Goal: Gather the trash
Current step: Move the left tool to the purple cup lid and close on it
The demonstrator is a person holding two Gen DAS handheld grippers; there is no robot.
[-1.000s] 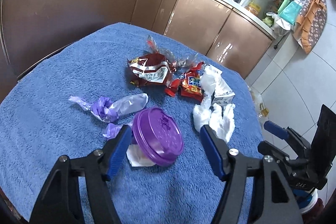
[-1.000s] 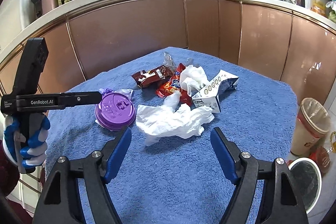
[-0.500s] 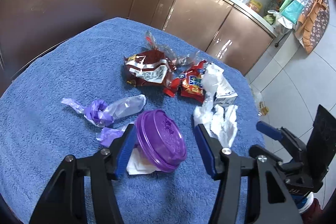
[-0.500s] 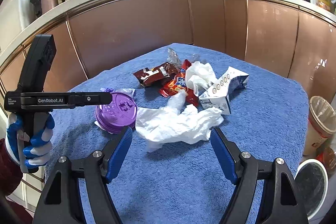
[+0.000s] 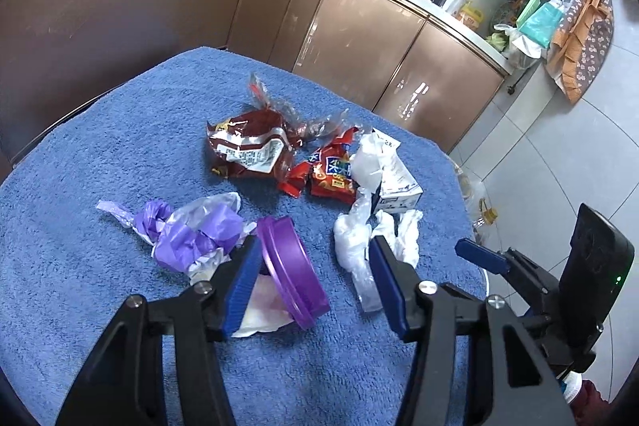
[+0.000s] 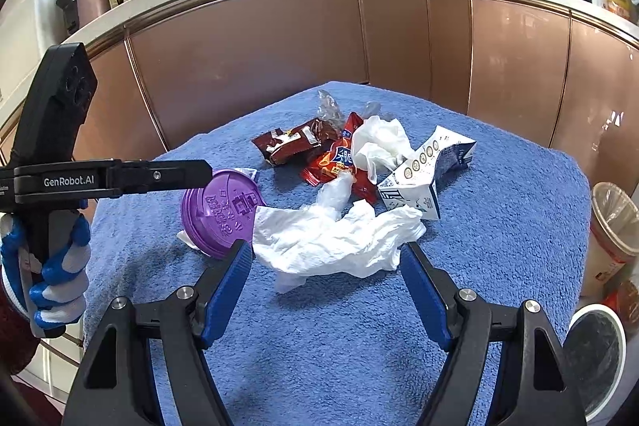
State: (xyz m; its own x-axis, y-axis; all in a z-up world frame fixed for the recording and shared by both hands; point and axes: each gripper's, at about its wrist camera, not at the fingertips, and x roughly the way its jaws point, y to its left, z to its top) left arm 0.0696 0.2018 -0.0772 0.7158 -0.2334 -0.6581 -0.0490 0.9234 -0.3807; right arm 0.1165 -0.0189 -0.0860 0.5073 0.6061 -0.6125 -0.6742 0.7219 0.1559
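Trash lies scattered on the blue towel that covers the table, and what our next move turns on is the purple lid, which sits tipped up on edge between the fingers of our left gripper. Its left rim is touching or very nearly touching the left pad, while a clear gap separates its right side from the right pad, so the lid lies off-centre in the jaws. Those jaws are closing with the lid between them, and we judge the grip is not yet made. The tilt matters: the flat face leans away to the right, so we expect the pads to meet the rim rather than the face, and it could slip flat. Our left hand is plainly the nearer one. Our right gripper hangs with its jaws spread wide and empty over the crumpled white tissue, which stretches crosswise between its fingertips. Behind sit the snack wrappers and the crushed carton. A lined bin stands off the table's right edge.
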